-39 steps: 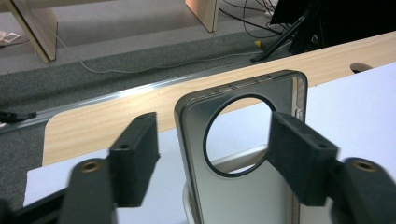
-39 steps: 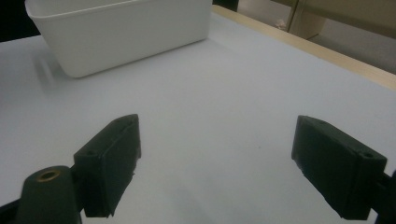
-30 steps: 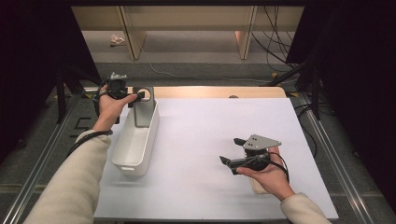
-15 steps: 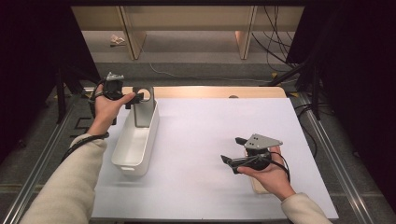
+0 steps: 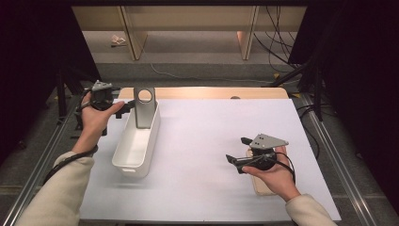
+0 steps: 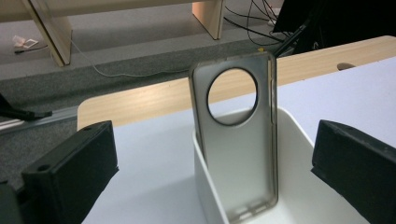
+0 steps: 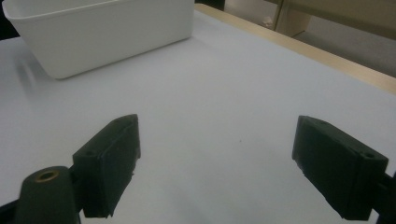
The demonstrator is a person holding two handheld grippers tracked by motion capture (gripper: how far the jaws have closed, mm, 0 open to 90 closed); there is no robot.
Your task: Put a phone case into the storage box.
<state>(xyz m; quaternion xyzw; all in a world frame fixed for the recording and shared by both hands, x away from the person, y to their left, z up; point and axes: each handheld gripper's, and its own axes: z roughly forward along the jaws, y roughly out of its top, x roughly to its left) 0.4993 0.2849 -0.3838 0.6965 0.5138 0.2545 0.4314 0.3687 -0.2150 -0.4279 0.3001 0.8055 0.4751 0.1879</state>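
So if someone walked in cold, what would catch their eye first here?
Probably the grey phone case standing upright in the far end of the white bin, its round camera hole showing the wood behind. Next, the left tongs beside it, wide open with nothing between them, and the right tongs open over the white table.

Bright centre; dark, soft edges

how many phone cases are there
1. The phone case stands upright at the far end of the white bin, leaning on its end wall, between the open left gripper jaws, untouched.
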